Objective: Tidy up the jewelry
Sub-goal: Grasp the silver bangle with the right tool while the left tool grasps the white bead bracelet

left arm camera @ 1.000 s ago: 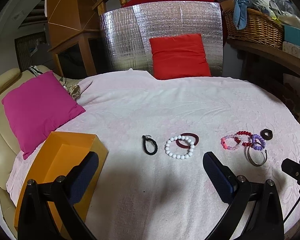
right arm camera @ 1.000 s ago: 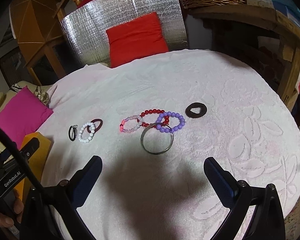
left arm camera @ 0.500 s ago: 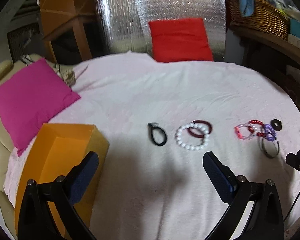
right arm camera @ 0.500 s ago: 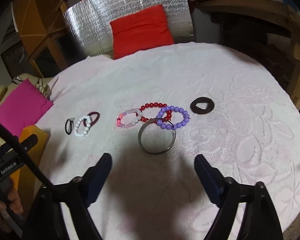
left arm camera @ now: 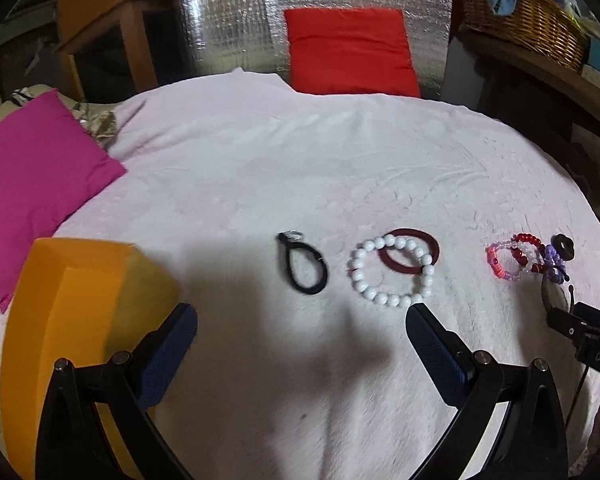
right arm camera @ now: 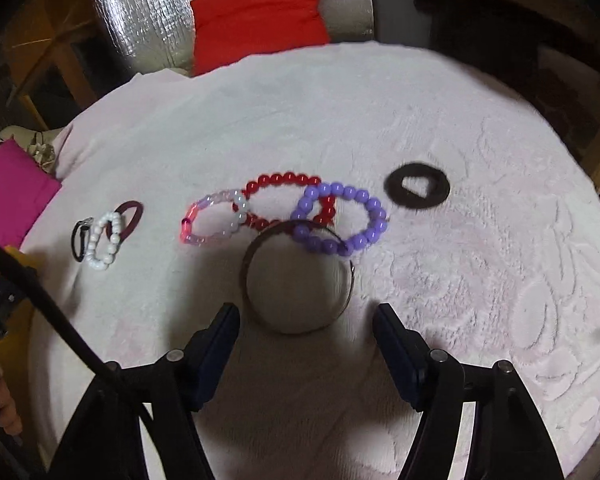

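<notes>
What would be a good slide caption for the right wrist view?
Right gripper, jaws just narrowing yet open, above a metal bangle beside overlapping bead bracelets on a pink cloth.

Both views look forward and steeply down along a gripper's two fingers at a surface under a pale pink blanket.

The left wrist view sits to the left, close above the blanket, facing the white bead bracelet and black loop, with an orange box at its lower left.

The right wrist view sits further right and nearer, facing the metal bangle.

Both share the row of bracelets, the red cushion and the silver foil panel behind.
</notes>
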A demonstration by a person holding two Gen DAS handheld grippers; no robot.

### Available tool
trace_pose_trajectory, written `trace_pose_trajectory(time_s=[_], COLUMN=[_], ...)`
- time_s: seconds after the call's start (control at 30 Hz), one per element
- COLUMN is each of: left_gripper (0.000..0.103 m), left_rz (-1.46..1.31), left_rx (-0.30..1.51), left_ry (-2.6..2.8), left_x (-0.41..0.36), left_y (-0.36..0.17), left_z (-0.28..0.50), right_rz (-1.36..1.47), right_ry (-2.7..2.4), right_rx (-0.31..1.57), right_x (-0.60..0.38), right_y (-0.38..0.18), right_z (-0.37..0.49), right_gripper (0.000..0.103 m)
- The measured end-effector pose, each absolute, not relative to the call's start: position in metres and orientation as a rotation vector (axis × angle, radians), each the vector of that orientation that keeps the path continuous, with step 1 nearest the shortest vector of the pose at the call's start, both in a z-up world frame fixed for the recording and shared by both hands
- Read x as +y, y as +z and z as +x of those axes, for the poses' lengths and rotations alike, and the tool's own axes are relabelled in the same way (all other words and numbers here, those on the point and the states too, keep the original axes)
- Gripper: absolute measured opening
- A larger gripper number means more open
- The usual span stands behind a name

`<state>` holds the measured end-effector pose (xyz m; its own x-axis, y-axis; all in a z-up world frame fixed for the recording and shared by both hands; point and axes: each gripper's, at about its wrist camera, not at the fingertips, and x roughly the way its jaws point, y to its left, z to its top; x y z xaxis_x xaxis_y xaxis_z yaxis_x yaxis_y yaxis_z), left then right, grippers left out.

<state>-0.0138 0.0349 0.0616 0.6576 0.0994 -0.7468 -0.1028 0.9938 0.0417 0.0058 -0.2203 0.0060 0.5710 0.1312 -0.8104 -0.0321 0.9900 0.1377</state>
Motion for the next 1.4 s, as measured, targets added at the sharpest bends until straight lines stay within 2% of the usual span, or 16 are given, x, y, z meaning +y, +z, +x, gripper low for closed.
trace_pose_trajectory(time_s=[0.13,0.23,0.3,0.33,0.43,0.5,0.57,0.6,0.67,0.7,0.73,0.8,0.93,1.2,1.3,1.4], left_gripper=[0.103,0.103,0.103,0.103,0.102,0.094,0.077,0.063,0.052,0.042,0.033,0.024,0.011,0.011,0.011,0.01], left_rz=[0.015,0.028,0.016,0.002,-0.029,-0.034,-0.012,-0.004,0.005,0.004,-0.006,-0.037,-0.068,-0.09,-0.097,-0.086], left_rx=[0.845,0.865,0.886,0.896,0.907,0.905,0.919,0.923,0.906,0.904,0.904,0.904,0.9,0.889,0.885,0.875], left_ry=[0.072,0.042,0.036,0.031,0.003,-0.032,-0.063,-0.074,-0.102,-0.115,-0.133,-0.169,-0.207,-0.235,-0.254,-0.276], left_x=[0.019,0.007,0.004,0.004,0.0,-0.007,-0.017,-0.019,-0.024,-0.024,-0.024,-0.023,-0.02,-0.008,-0.005,-0.006], left_y=[0.054,0.043,0.035,0.032,0.026,0.025,0.021,0.019,0.02,0.022,0.024,0.026,0.03,0.036,0.039,0.043], left_z=[0.003,0.019,0.027,0.031,0.037,0.038,0.039,0.038,0.036,0.035,0.033,0.03,0.022,0.013,0.01,0.008], right_rz=[0.085,0.078,0.067,0.061,0.097,0.112,0.142,0.179,0.249,0.283,0.307,0.345,0.291,0.152,0.138,0.123], right_ry=[0.066,0.071,0.068,0.064,0.084,0.099,0.124,0.14,0.173,0.182,0.184,0.177,0.14,0.019,-0.014,-0.017], right_rx=[0.935,0.926,0.925,0.923,0.931,0.937,0.962,0.977,0.999,1.005,1.001,0.968,0.947,0.933,0.942,0.932], right_x=[-0.218,-0.22,-0.223,-0.225,-0.237,-0.242,-0.247,-0.253,-0.263,-0.268,-0.272,-0.277,-0.27,-0.244,-0.24,-0.239], right_y=[0.005,0.005,0.006,0.007,0.008,0.01,0.011,0.012,0.012,0.013,0.013,0.017,0.02,0.013,0.011,0.012], right_z=[0.005,0.002,0.002,0.001,-0.002,-0.003,-0.003,-0.003,-0.001,-0.002,-0.003,-0.006,-0.003,0.02,0.024,0.024], right_gripper=[0.052,0.048,0.032,0.029,0.026,0.025,0.025,0.026,0.03,0.043,0.062,0.073,0.073,0.072,0.044,0.035])
